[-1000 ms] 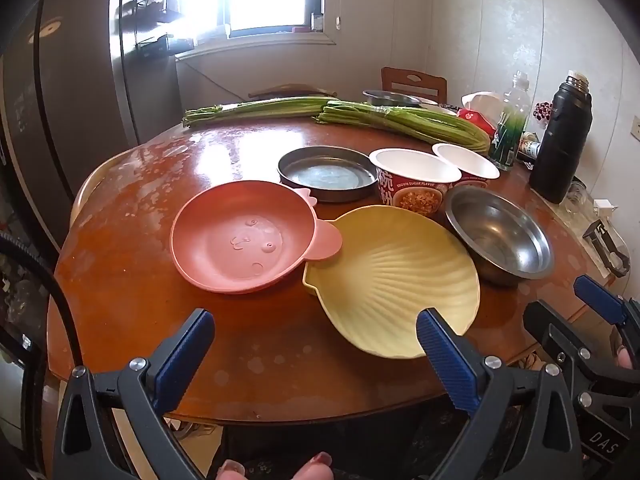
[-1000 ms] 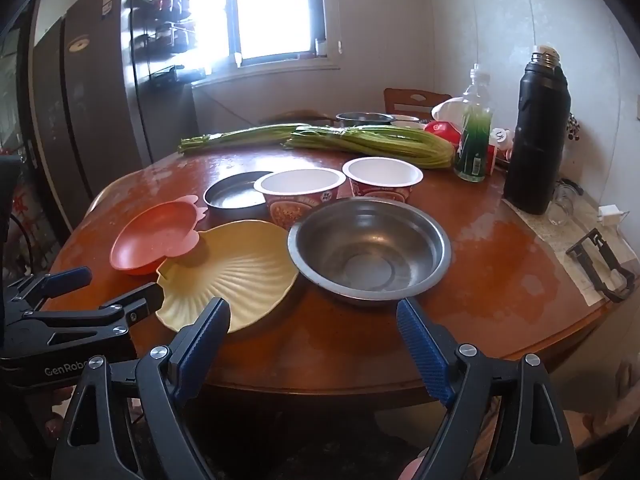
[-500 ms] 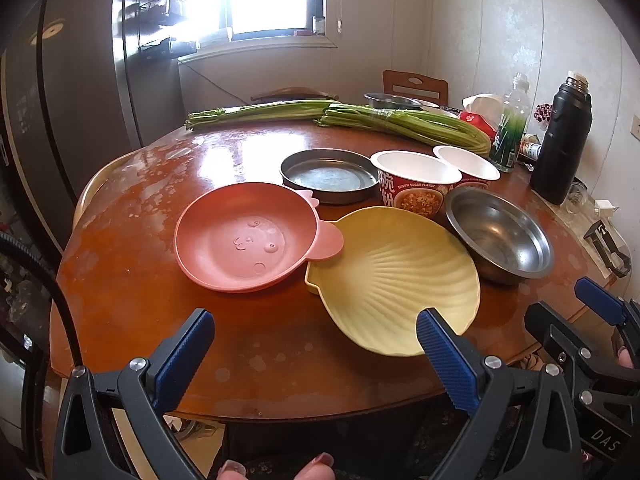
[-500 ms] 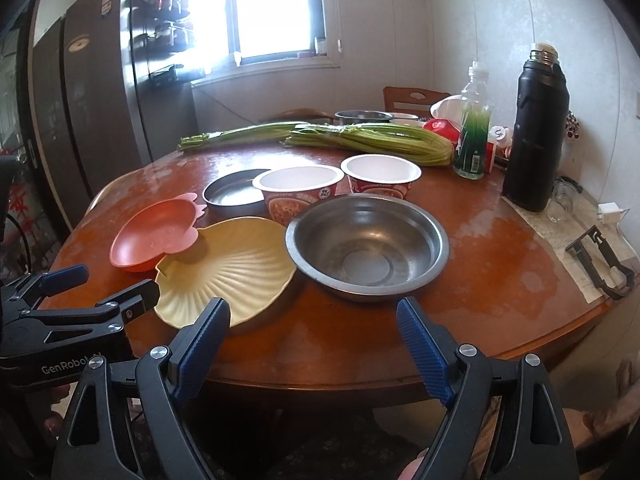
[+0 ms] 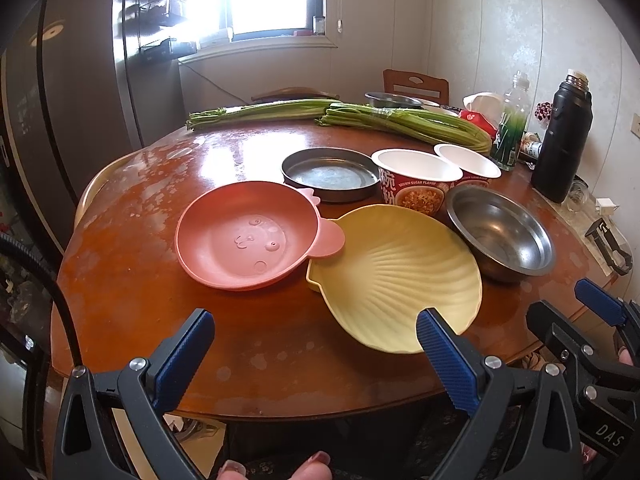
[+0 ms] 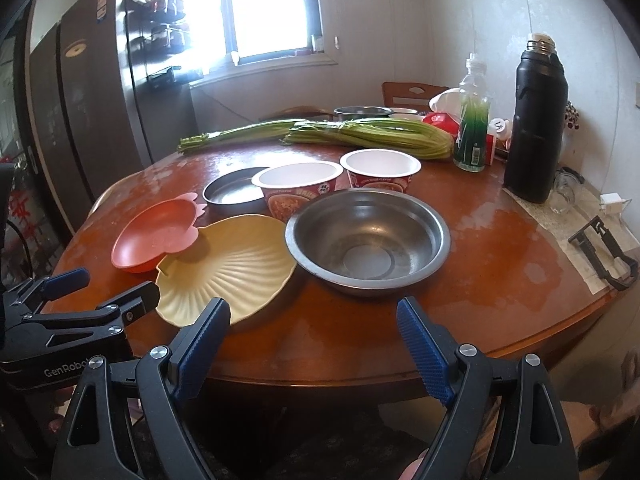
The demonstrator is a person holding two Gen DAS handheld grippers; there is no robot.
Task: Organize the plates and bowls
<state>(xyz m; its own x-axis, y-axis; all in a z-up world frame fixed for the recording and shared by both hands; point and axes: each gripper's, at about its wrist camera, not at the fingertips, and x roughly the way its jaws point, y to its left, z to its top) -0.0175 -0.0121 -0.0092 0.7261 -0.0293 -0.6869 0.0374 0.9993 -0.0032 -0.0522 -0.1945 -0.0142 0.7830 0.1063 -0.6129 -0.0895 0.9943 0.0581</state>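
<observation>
While both the left tool (image 5: 314, 338) and right tool (image 6: 312, 324) hang spread wide and empty at the near rim of the round glossy wooden bench (image 6: 500, 264), bare wood lies beyond each. The ribbed yellow shell-shaped plate (image 5: 400, 276) overhangs that rim, touching the pink eared plastic plate (image 5: 244, 236) and round steel bowl (image 6: 368, 240). Behind stand a shallow steel pan (image 5: 330, 174), two paper noodle cups (image 6: 300, 188), then green stalks (image 6: 360, 134) below the window.

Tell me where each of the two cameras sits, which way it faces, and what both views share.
Left wrist: behind the open left gripper, at the table's near edge, facing the pink plate and yellow shell plate; fingertips show below.
Right wrist: behind the open right gripper, facing the steel bowl; the left gripper enters at left.
Shared: both plates, the steel bowl, the two paper bowls.
</observation>
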